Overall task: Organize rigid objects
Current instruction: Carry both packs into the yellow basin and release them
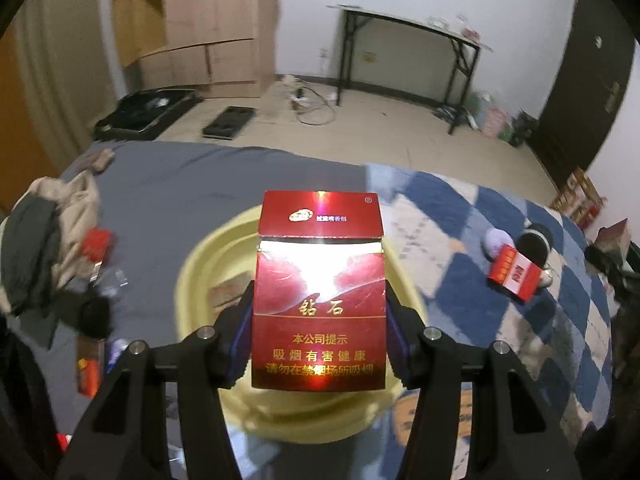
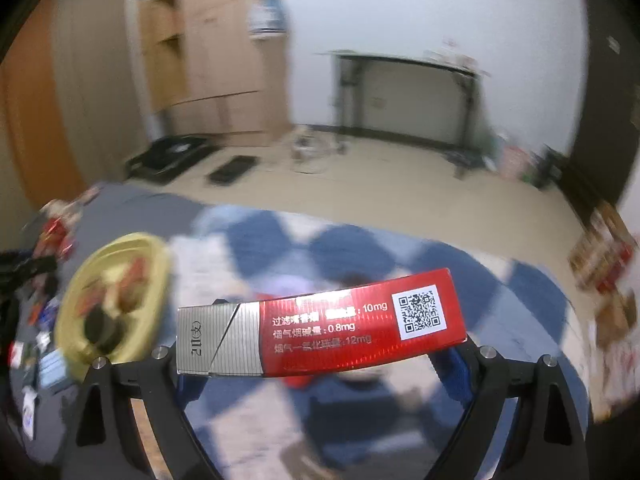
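Left gripper clamps a dark red cigarette pack upright, lid flipped open, pads on both narrow sides. Yellow basin directly behind it at 12 o'clock on the grey sheet. Right gripper grips a red-and-silver cigarette pack lengthwise, lying sideways, QR code at 3 o'clock end. Checked blue blanket beyond. Basin at 9 o'clock in the right wrist view holds blurred items. Black-legged table against far wall.
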Demonstrator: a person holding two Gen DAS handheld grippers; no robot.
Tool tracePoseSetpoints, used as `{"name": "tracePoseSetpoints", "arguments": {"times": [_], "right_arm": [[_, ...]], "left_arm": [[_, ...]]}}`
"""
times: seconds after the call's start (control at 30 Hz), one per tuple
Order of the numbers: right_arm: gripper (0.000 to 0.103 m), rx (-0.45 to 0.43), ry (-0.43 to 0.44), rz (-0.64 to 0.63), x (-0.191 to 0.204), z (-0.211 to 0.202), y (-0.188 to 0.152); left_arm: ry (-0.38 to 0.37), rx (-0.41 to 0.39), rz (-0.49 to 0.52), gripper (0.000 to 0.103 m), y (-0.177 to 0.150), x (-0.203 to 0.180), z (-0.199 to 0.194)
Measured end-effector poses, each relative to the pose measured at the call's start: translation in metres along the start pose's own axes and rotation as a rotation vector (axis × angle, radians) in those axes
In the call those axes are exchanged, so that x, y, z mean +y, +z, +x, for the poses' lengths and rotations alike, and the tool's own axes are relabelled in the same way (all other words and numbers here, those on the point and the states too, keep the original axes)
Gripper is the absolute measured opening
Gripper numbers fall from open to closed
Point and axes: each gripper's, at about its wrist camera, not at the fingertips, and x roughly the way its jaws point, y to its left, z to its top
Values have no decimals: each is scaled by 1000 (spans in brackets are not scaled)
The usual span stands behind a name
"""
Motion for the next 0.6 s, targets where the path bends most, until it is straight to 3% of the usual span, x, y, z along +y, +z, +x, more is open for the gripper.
{"name": "tracePoseSetpoints", "arguments": {"times": [0.17,0.27,0.33,0.43,0.6], "right_arm": [[92,28,143,-153,89,-4,6],[92,99,209,-211,134,17,1],[92,144,221,-270,165,38,-6],[92,201,240,-261,186,71,-5],[92,253,231,-325,226,121,15]], "left_arm": [[28,33,-132,57,-22,47,20],[59,90,-103,57,-31,50,46],[61,111,-86,57,-34,52,57],[56,132,-93,57,-39,61,75],[26,158,-161,57,-46,85,102]]}}
